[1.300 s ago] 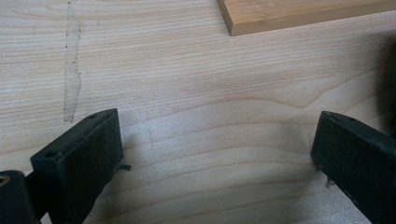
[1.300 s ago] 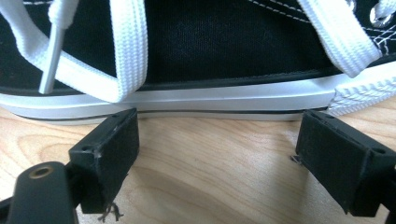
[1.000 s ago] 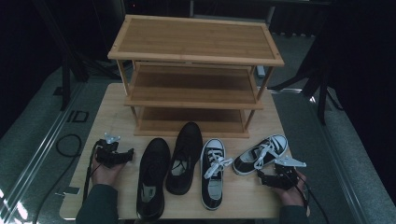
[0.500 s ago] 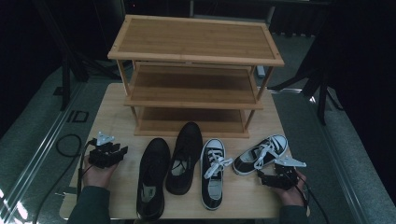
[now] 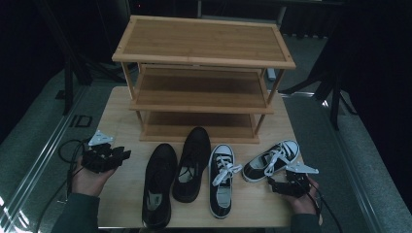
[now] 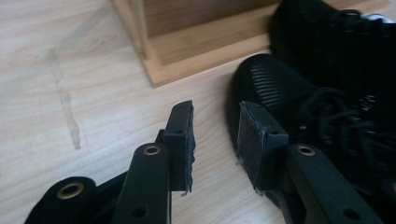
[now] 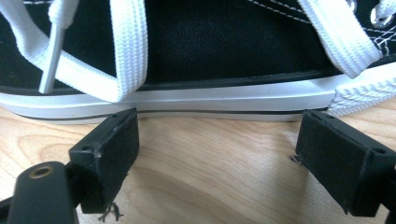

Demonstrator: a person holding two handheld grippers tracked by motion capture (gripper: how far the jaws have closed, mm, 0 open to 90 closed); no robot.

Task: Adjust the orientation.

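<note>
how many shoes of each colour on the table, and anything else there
black shoes: 2
black-and-white sneakers: 2
rack: 1
total: 5

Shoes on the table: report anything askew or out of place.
The right-hand sneaker lies at a slant, toe toward the rack, while its mate and the two black shoes run roughly straight. One black shoe sits farther forward than the other. All shelves hold nothing.
</note>
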